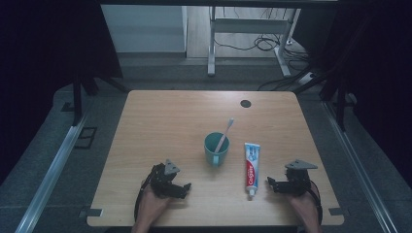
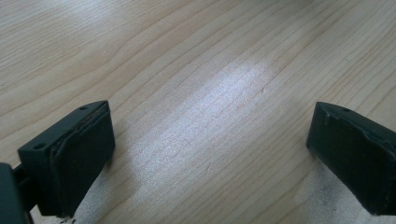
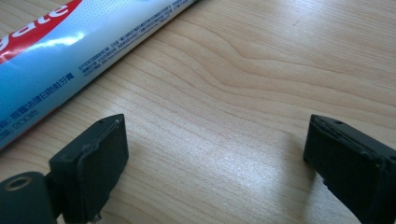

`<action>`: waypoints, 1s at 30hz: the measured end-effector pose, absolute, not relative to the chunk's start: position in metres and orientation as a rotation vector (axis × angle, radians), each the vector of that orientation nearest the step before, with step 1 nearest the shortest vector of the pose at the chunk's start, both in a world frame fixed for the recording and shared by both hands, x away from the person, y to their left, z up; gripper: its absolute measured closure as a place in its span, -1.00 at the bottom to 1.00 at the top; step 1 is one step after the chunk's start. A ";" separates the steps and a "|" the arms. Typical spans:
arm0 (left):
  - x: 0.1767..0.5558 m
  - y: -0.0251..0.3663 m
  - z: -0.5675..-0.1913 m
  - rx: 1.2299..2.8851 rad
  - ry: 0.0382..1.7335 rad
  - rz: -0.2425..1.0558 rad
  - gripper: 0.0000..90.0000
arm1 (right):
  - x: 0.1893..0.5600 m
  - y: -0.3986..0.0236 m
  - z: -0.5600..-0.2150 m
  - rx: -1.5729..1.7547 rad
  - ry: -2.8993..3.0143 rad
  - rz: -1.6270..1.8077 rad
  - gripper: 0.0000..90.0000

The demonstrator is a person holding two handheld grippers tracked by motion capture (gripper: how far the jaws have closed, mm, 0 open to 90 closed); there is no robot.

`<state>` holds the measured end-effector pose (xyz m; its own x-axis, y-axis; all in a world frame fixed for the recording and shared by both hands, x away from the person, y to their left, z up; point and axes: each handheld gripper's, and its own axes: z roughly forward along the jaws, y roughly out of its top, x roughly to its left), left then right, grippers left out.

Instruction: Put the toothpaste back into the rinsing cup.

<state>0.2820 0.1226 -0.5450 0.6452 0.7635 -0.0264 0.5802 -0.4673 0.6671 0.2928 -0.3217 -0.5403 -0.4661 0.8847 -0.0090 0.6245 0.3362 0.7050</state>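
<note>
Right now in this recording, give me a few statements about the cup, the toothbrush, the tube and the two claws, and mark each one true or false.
1. The toothbrush stands in the cup. True.
2. The tube lies left of the cup. False: it lies on the table to the cup's right.
3. The right claw is shut on the tube. False: its jaws stand wide apart over bare wood, with the tube beside them.
4. The left claw is open with nothing between its jaws. True.
5. The cup lies tipped on its side. False: it stands upright.
</note>
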 end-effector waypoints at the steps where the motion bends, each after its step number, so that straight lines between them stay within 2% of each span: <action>1: 0.282 0.123 -0.545 2.211 1.040 0.365 -0.98 | 0.293 -0.321 -0.540 1.330 2.213 0.901 -0.82; 25: 0.282 0.123 -0.545 2.216 1.038 0.365 -0.97 | 0.289 -0.323 -0.528 1.370 2.264 0.930 -0.58; 30: 0.282 0.123 -0.545 2.216 1.038 0.365 -0.97 | 0.287 -0.324 -0.526 1.367 2.279 0.949 -0.47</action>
